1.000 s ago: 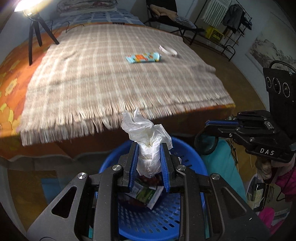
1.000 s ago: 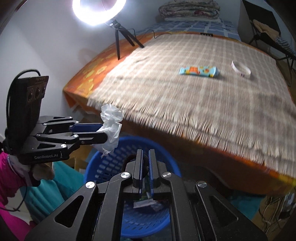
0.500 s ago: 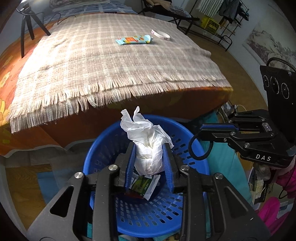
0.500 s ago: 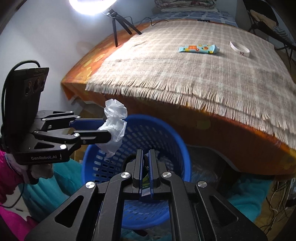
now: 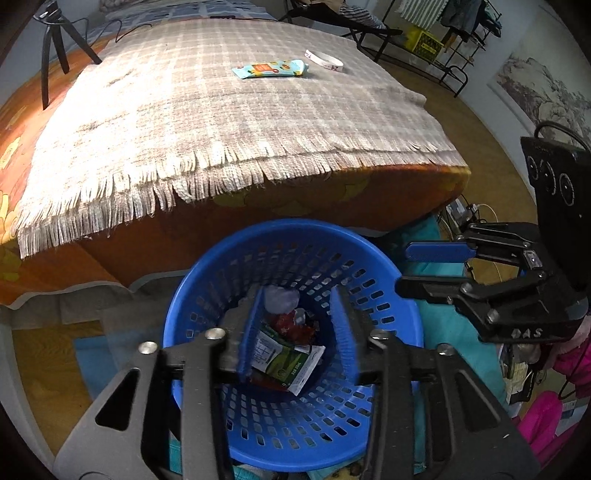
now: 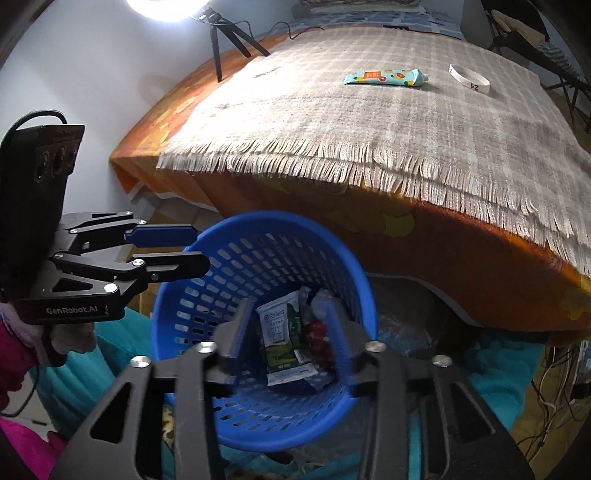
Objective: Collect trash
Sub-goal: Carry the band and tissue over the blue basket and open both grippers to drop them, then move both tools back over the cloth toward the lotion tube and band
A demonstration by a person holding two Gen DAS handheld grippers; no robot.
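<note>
A blue perforated basket [image 5: 295, 226] [image 6: 266, 218] stands on the floor against the bed's foot. In it lie a crumpled white wad [image 5: 281, 297] [image 6: 320, 303], a green and white carton [image 5: 284, 360] [image 6: 281, 334] and a red wrapper [image 5: 295, 329] [image 6: 318, 336]. My left gripper [image 5: 297, 332] [image 6: 199, 248] hangs open over the basket, nothing between its blue pads. My right gripper [image 6: 286, 328] [image 5: 400, 269] is open too, over the basket's right side. On the checked blanket [image 5: 207, 110] far off lie a light blue tube [image 5: 271, 69] [image 6: 384, 77] and a white band [image 5: 325, 61] [image 6: 469, 77].
The orange bed side [image 6: 461, 240] rises just behind the basket. A tripod [image 5: 51, 55] with a ring light [image 6: 170, 5] stands on the bed's left. Teal cloth [image 5: 443, 332] and cables [image 6: 554, 369] cover the floor around the basket. A folding chair and a rack [image 5: 424, 40] stand at the back right.
My left gripper opened and the white wad dropped into the basket. My right gripper went from shut to open. Both views tilted down over the basket.
</note>
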